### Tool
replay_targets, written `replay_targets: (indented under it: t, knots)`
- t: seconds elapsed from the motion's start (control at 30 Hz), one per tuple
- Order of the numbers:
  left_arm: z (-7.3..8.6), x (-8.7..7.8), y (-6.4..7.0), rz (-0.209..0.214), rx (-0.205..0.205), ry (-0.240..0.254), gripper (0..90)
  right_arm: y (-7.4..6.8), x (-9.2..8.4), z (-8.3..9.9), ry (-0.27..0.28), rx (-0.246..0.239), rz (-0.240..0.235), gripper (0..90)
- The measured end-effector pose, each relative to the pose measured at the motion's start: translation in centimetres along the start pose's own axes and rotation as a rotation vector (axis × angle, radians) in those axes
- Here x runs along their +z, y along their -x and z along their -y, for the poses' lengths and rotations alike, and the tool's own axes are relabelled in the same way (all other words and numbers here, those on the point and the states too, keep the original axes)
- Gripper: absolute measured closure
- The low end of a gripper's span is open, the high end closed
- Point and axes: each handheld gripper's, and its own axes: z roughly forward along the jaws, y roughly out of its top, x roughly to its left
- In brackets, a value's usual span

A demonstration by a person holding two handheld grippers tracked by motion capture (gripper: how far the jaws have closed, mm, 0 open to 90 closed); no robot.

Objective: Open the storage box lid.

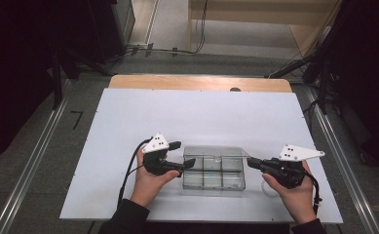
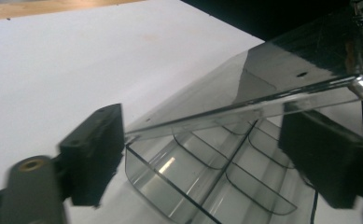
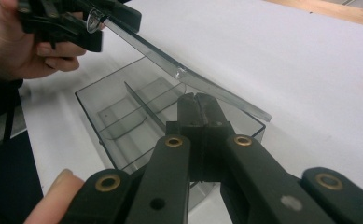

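- I see a clear box [image 1: 214, 174] on the white table [image 1: 128, 126], near the table's front edge, between my two grippers.
- The box has dividers inside that split it into compartments; in the high view and both gripper views they look empty.
- Its lid [image 3: 179, 72] is lifted and tilted, hinged along the far side of the box and raised at the box's left end.
- My left gripper [image 1: 184, 156] sits at the left end of the box, jaws apart, with the lid's edge lying between them.
- In the left gripper view the lid [image 2: 263, 88] slants across the gap between the two black jaws; I cannot tell whether either pad presses on it.
- From the right gripper view, the left gripper [image 3: 95, 23] holds the lid's raised corner up above the box [image 3: 123, 116].
- My right gripper [image 1: 252, 162] is at the right end of the box, jaws together, with nothing between them.
- In the right gripper view its closed tips [image 3: 197, 105] rest against the box's near wall, just below the lid.
- Both hands rest near the table's front edge, either side of the box.
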Motion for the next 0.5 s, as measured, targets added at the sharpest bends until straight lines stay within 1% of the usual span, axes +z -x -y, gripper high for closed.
replay_targets:
  t: [0.03,0.07,0.13,0.2,0.27,0.33,0.5]
  knots:
    - [0.0,0.06,-0.04,-0.006,0.004,0.001,21.0,0.06,0.02,-0.03,0.005,-0.001,0.001,88.0]
    - [0.01,0.07,-0.11,-0.007,0.004,0.003,25.2,0.1,0.01,-0.04,0.012,0.008,0.001,88.0]
    - [0.03,0.15,-0.26,-0.008,-0.004,0.002,26.8,0.12,-0.01,-0.03,0.014,0.011,0.003,88.0]
    - [0.06,0.14,-0.31,-0.015,-0.001,0.0,30.9,0.17,-0.04,0.0,0.015,0.012,0.003,88.0]
    - [0.09,0.15,-0.25,-0.034,-0.001,-0.007,36.1,0.2,-0.02,0.05,0.021,0.015,0.002,88.0]
    - [0.15,0.13,-0.14,-0.041,0.003,-0.008,41.9,0.19,0.0,0.07,0.022,0.015,0.002,88.1]
    - [0.19,0.09,-0.24,-0.056,-0.006,0.005,51.2,0.14,0.11,0.2,0.021,0.016,0.002,87.9]
